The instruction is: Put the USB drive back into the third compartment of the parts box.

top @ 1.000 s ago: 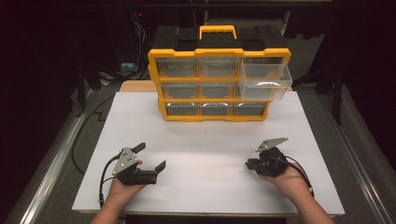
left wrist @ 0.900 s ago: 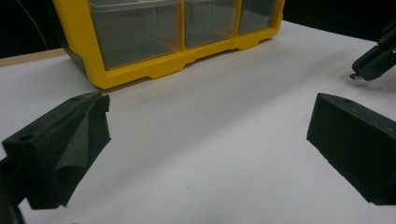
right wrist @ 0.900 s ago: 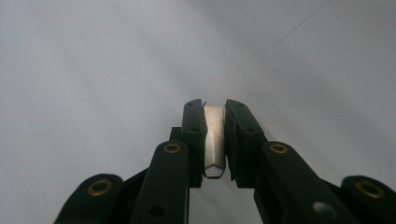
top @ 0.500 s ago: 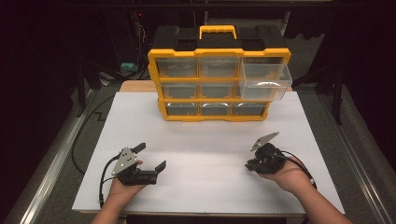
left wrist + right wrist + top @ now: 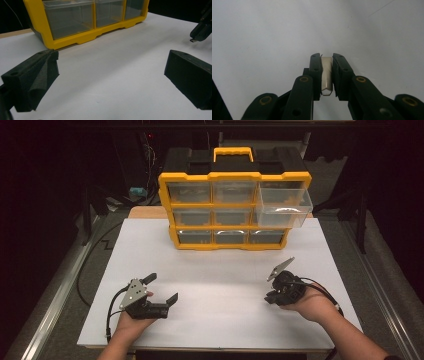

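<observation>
1. A yellow drawer cabinet (image 5: 234, 202) stands at the white table's (image 5: 220, 320) far edge, its upper right drawer (image 5: 282, 207) pulled out.
2. The right gripper (image 5: 327, 65) pinches a small metal piece (image 5: 327, 75).
3. The left gripper (image 5: 161, 289) is spread wide, empty.

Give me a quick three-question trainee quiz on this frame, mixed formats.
1. True or false: the left gripper is open with nothing between its jaws.
2. Which drawer of the yellow organizer is pulled out? A) bottom left B) top right C) middle centre
3. Fill in: the right gripper is shut on a small ____ piece.

Key:
1. True; the jaws stand wide apart over the white tabletop.
2. B; the top right drawer juts forward.
3. Metallic.
</observation>
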{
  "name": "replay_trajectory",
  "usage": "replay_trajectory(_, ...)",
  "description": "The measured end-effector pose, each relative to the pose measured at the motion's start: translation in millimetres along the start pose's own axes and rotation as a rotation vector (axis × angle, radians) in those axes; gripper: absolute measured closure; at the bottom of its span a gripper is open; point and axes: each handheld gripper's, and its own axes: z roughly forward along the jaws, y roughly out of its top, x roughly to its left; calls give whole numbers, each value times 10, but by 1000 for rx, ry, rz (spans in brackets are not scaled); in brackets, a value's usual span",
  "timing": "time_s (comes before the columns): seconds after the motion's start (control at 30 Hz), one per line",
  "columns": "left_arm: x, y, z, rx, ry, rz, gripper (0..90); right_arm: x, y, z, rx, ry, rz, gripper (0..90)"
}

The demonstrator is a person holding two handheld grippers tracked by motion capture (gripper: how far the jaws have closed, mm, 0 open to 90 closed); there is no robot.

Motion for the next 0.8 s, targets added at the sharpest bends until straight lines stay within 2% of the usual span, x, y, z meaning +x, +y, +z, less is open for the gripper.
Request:
replay_trajectory(0.5, -26, -6, 3, 4, -8, 12, 4, -46, 113, -244, 61, 51, -10, 802)
replay_trajectory(0.8, -29, -6, -1, 5, -15, 16, 4, -87, 183, -404, 98, 48, -15, 802)
